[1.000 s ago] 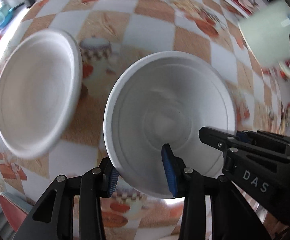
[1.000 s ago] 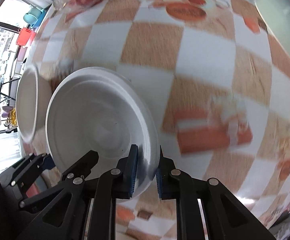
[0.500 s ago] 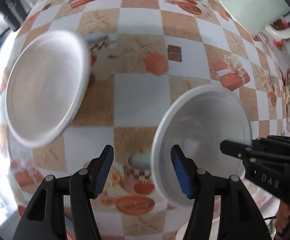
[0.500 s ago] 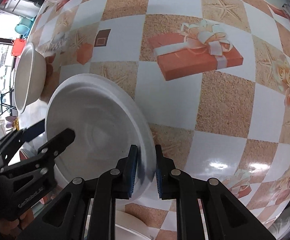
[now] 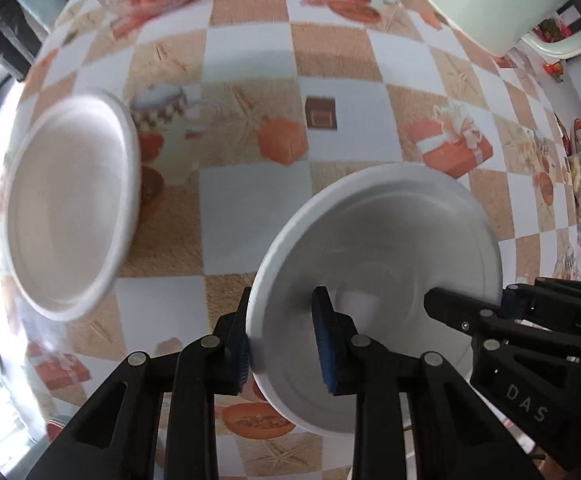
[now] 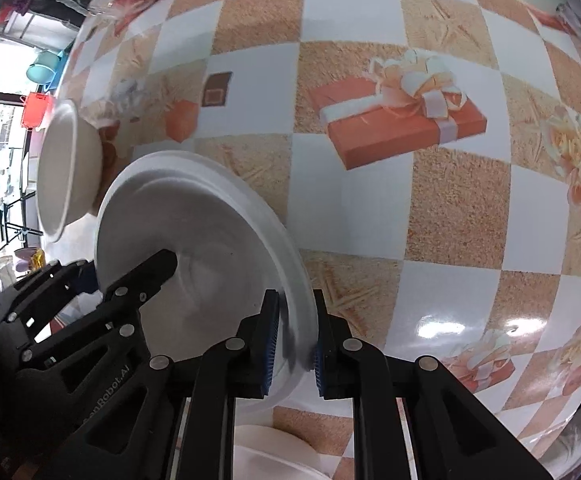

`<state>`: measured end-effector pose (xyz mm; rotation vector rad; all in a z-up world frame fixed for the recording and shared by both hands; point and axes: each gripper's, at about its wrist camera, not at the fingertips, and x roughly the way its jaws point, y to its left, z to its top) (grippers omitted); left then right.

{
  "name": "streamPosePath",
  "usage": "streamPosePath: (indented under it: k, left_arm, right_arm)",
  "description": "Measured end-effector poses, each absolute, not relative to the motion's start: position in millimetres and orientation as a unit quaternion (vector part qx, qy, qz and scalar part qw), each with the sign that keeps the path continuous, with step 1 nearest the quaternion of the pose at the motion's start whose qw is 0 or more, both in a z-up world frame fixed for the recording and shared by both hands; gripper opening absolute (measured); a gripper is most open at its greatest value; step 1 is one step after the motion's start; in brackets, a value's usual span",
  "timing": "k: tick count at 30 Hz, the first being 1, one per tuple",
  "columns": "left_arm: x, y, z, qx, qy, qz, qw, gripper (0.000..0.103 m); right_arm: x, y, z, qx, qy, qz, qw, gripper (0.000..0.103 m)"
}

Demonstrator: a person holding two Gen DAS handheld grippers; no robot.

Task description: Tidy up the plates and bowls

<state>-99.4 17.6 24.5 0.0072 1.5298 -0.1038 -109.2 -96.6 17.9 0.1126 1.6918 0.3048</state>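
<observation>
Second white bowl [image 5: 70,204] at left blurred (motion smear). Nearer white bowl [image 5: 374,240]: left gripper [image 5: 284,344] and right gripper [image 6: 292,342] clamp opposite rims.

Matt white, perhaps foam plate [image 5: 390,240] on glossy plastic tablecloth [image 6: 370,208].

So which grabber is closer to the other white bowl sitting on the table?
Left. The left gripper sits nearer the bowl; the right gripper clamps the plate's far rim.

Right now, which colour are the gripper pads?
Blue pads, clearest in the right wrist view.
</observation>
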Motion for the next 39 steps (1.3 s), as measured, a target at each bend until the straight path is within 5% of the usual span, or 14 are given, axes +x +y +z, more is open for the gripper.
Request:
streamPosePath:
  k: [14,39]
  left_arm:
    - [-136,21,94,0.036,0.657,-0.06,0.751,0.03]
    - [-277,-28,89,0.103,0.682,-0.164,0.705,0.033]
  right_arm:
    - [-128,-121,73,0.068,0.723,0.129,0.675,0.018]
    - [-266,-151,82,0.1,0.752,0.063,0.648,0.018]
